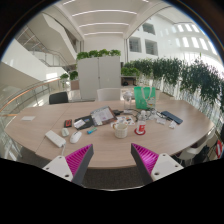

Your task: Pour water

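Released gripper (112,160) hovers off the round wooden surface (40,130) edge; green translucent cups (145,96) (contents unclear) stand beyond.

A round wooden surface (40,128) carries a green bottle (145,97) far right, a white cup (121,128), scattered papers (105,116)

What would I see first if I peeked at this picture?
First, the gripper with its two bright pink pads, held open with nothing between them. Just beyond the fingers lies a big round wooden table scattered with things: a tall green vase-like thing at the far side and a white cup near the middle. Behind the table stand white cabinets topped with leafy plants, and more greenery lines the wall beside them.
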Demonstrator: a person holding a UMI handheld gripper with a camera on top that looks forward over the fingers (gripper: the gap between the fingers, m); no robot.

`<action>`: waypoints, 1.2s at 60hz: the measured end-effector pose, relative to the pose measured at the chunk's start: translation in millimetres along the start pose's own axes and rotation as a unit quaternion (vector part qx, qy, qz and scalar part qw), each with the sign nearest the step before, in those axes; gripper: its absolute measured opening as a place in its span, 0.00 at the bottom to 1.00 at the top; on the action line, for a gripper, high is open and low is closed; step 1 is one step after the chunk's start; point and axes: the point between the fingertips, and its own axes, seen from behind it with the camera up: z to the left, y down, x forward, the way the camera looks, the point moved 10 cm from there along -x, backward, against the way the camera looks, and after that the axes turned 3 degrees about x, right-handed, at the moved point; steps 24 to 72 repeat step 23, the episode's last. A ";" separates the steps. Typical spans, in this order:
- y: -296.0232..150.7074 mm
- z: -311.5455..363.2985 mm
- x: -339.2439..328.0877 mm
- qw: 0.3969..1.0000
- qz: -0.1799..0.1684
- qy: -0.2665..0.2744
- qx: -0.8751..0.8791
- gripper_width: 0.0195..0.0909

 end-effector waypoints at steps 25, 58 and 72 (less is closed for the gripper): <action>-2.9 -38.3 -21.7 0.998 0.005 -0.052 -0.032 0.91; -2.9 -38.3 -21.7 0.998 0.005 -0.052 -0.032 0.91; -2.9 -38.3 -21.7 0.998 0.005 -0.052 -0.032 0.91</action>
